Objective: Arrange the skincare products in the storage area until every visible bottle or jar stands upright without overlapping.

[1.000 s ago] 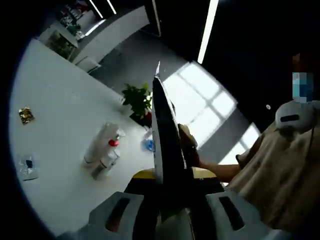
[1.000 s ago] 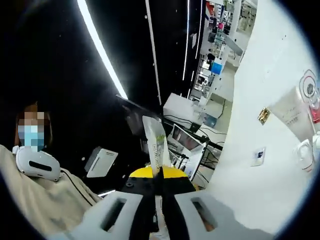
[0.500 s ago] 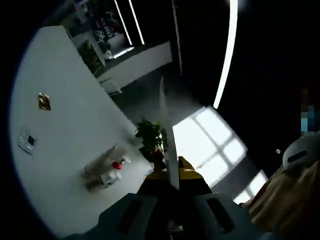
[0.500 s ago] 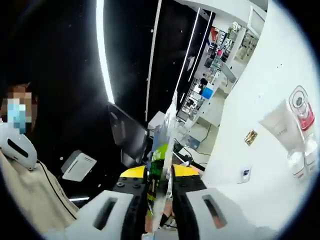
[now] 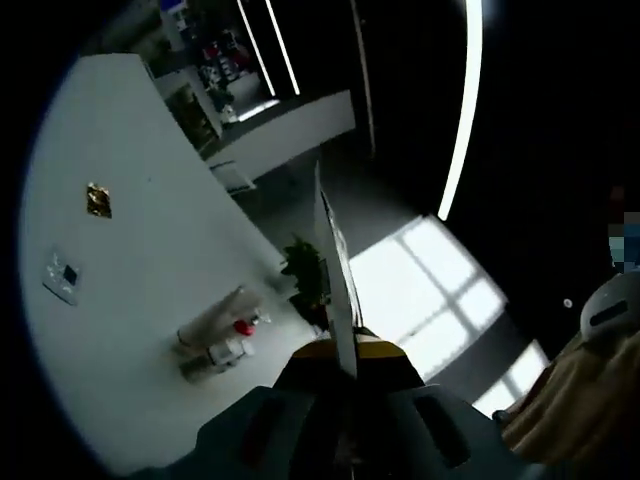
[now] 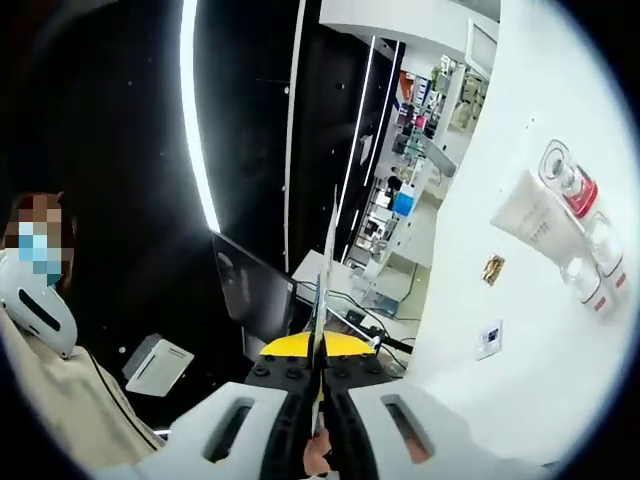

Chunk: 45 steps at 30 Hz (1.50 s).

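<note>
Both pairs of fingers pinch 1 thin flat sachet: the left gripper (image 5: 345, 378) clamps its dark edge (image 5: 336, 270), and the right gripper (image 6: 318, 392) clamps it too (image 6: 325, 285). Compared with 1.0 s ago, the sachet now shows edge-on instead of broadside, and both views have swung. On the white table (image 5: 120, 300), the pale tube (image 5: 208, 320) and small red-capped bottles (image 5: 228, 348) lie clustered, touching, so judging by this the standing-up work remains undone.

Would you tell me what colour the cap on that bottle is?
Red; the bottle cap shows best in the right gripper view.
</note>
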Available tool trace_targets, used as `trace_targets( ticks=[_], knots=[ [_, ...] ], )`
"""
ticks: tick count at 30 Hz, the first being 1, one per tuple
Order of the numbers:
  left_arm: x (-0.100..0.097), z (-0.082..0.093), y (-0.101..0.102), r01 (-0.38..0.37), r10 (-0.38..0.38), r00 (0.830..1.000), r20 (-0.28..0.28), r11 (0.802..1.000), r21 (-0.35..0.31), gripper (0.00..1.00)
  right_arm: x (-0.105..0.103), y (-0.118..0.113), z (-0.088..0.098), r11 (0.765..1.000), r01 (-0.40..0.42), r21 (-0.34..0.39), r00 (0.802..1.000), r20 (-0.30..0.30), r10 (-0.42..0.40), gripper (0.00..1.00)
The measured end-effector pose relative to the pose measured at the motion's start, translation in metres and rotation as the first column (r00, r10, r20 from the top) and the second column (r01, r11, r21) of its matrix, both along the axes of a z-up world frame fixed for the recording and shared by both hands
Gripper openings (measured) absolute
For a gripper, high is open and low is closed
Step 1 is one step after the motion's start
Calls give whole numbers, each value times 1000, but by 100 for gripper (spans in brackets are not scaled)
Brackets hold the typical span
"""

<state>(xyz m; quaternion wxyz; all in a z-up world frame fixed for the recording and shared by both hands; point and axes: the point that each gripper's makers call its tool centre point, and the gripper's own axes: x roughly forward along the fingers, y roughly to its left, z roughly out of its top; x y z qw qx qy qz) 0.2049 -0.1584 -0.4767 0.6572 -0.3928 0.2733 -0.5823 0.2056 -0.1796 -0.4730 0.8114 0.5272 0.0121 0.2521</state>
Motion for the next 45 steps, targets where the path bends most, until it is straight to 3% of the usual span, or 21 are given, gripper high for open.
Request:
trace_targets(
  ticks=[2, 4, 6, 8, 11, 12, 15, 18, 23, 31, 42, 45],
  knots=[
    [-1, -6, 2, 2, -6, 997, 73, 998, 55, 3, -1, -4, -3, 1000, 11, 6, 1000, -12, -11, 1],
    [-4, -13, 5, 24, -31, 997, 75, 995, 99, 7, -1, -7, -5, 1000, 21, 15, 1000, -21, -20, 1],
    [-4, -20, 8, 28, -35, 998, 57, 992, 124, 10, -2, -8, -8, 1000, 21, 11, 999, -33, -21, 1],
    [-6, -23, 13, 37, -40, 999, 28, 992, 118, 6, -4, -7, -13, 1000, 10, 3, 999, -53, -10, 1],
    [-11, -27, 17, 31, -25, 998, -66, 994, 101, 0, -6, -2, -24, 1000, 1, -12, 996, -89, -2, 1],
    [-12, -31, 18, 21, -12, 996, -85, 994, 106, 0, -7, -1, -35, 998, 3, -60, 992, -123, -10, 1],
    [-14, -43, 21, -3, 17, 995, -101, 991, 137, 0, -7, 1, -46, 991, 5, -130, 989, -144, -24, 2],
    [-16, -43, 24, -19, 34, 990, -138, 994, 108, 0, -9, 2, -43, 979, 17, -201, 995, -94, -37, 5],
    [-15, -43, 24, -28, 43, 986, -162, 995, 93, 0, -8, 1, -44, 954, 42, -296, 996, -64, -63, 9],
    [-7, -49, 23, -44, 61, 976, -208, 995, 87, 0, -19, -1, -53, 913, 19, -407, 997, -67, -50, 36],
    [-4, -81, 10, -32, 69, 961, -269, 990, 137, 0, -35, -22, -76, 861, 37, -508, 986, -119, -113, 71],
    [-2, -90, 6, -37, 79, 955, -286, 988, 149, 0, -40, -31, -82, 852, 46, -522, 981, -138, -138, 75]
  ],
)
